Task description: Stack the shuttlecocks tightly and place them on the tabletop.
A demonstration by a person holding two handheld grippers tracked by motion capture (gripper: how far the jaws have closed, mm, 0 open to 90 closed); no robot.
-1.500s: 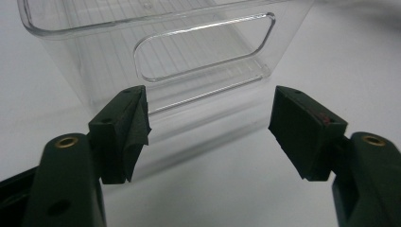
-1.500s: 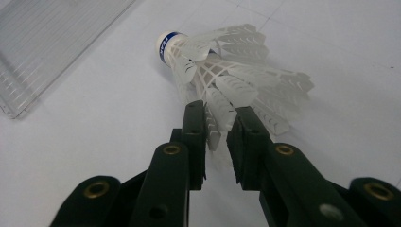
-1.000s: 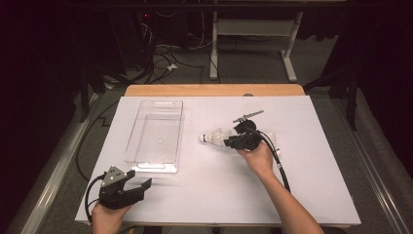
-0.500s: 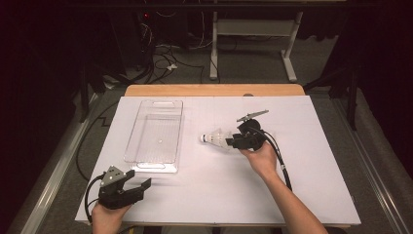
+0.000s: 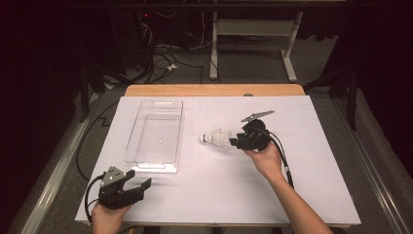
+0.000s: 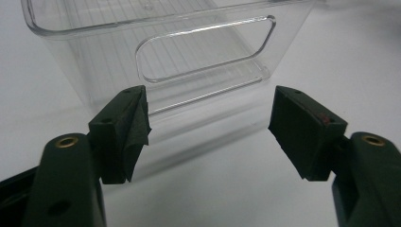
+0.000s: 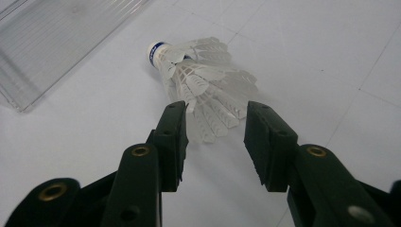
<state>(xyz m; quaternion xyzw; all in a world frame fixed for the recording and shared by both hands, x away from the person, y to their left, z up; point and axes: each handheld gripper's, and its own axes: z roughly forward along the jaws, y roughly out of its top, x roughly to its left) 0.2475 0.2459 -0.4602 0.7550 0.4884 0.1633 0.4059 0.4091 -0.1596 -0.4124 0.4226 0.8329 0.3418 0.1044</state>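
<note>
Clear plastic bin (image 5: 155,136) lies on the left half of the white sheet (image 5: 311,161), long side running away from the near edge; handle cutout at far end and at near end (image 6: 205,49). Sheet covers the desk, a strip of bare wood (image 5: 214,90) showing along the far edge. Beyond the desk: grey floor, a tangle of cables (image 5: 165,61), white legs of a frame (image 5: 253,36). Metal rail (image 5: 53,165) runs along the desk's left side. Background dark.
</note>
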